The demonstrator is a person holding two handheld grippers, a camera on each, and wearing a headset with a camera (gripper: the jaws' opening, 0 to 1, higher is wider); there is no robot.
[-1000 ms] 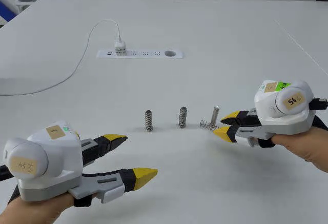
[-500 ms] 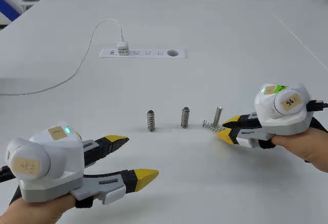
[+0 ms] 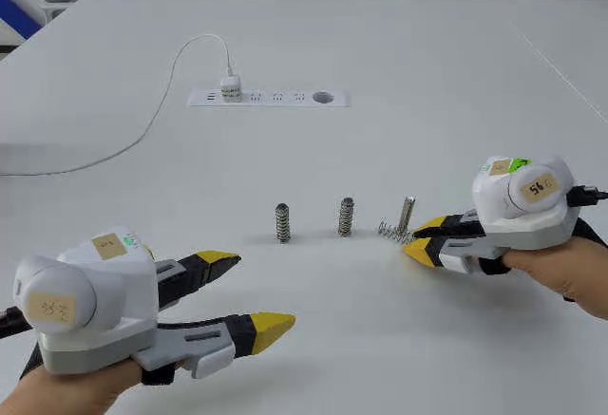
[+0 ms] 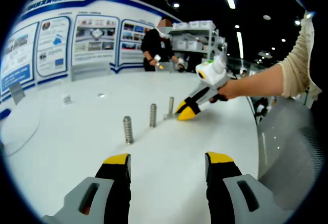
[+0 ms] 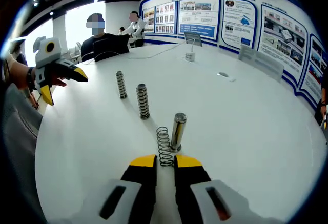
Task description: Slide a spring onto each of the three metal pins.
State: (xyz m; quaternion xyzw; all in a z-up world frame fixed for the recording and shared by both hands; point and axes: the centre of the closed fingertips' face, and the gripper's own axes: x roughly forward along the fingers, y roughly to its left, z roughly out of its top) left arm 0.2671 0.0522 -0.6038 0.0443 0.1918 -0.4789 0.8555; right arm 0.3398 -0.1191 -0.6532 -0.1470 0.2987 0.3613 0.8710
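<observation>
The table point(image 3: 427, 73) is carrying everything. The left gripper point(image 3: 255, 290) is hovering low on the person's side, jaws gaping wide and gripping nothing. The right gripper point(image 3: 418, 238) is reaching in with its jaws drawn nearly together, pinching the near end of the spring point(image 3: 389, 233). Two pins point(image 3: 282, 223) point(image 3: 346, 216) are standing upright, each already wearing a coil. The bare pin point(image 3: 407, 214) is standing to their right. The spring is lying on the table, its far end just beside that pin's foot. It is looking light, bendy and liable to flick away. Gripping gently nearer mid-coil, leaving one end open, should be helping it over the pin's top.
</observation>
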